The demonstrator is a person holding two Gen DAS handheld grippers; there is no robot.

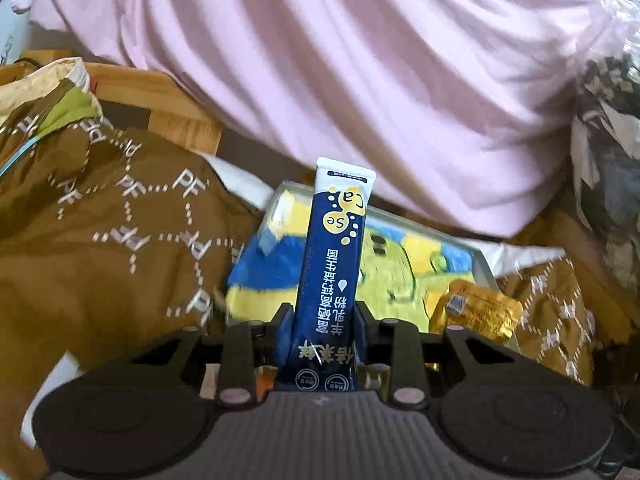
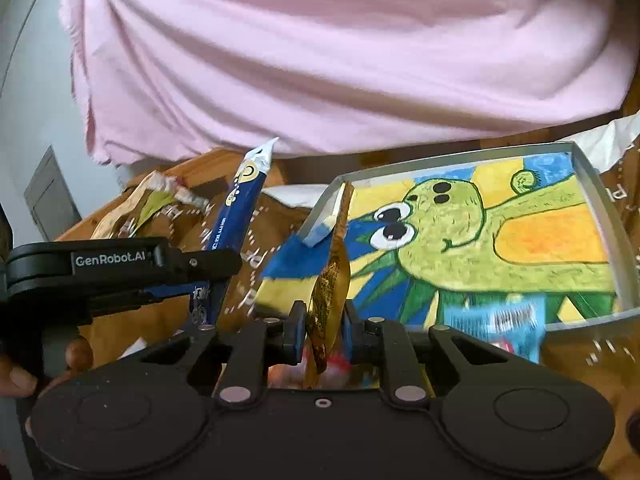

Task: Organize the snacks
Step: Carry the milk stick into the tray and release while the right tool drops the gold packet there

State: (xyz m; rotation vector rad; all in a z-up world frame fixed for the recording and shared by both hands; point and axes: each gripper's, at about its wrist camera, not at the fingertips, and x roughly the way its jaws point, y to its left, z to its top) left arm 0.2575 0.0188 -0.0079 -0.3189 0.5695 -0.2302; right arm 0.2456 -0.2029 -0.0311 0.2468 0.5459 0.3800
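**Both grippers holding snack packets over the tray**

Left gripper (image 1: 322,320) is clamping a navy stick sachet (image 1: 334,276), fingers narrow and pressing on its lower third. Sachet is standing upright between the fingers, white sealed end up, yellow bubbles reading "Ca" and "Se", plus white Chinese text running along its length, upside down in the left wrist view. Its bottom end is sitting back near the gripper body.

Right gripper (image 2: 325,322) is pinching a gold foil packet (image 2: 330,280) edge-on, fingers narrow on its middle. Packet is crinkled and shiny, with its upper edge sticking up past the fingertips. No print readable from this angle. The left wrist view is showing its face with a small QR-style code.

Both are hanging over the near corner of a grey-rimmed tray (image 2: 588,184) with a cartoon picture inside: green figure, blue and yellow background. A blue packet (image 2: 496,320), blurred, is lying at the tray's near edge.

Left gripper body is reading "GenRobot.AI". Brown cloth (image 1: 120,220) under everything is showing a repeating "PF" pattern. A person's pink shirt (image 2: 320,60) is filling the background.
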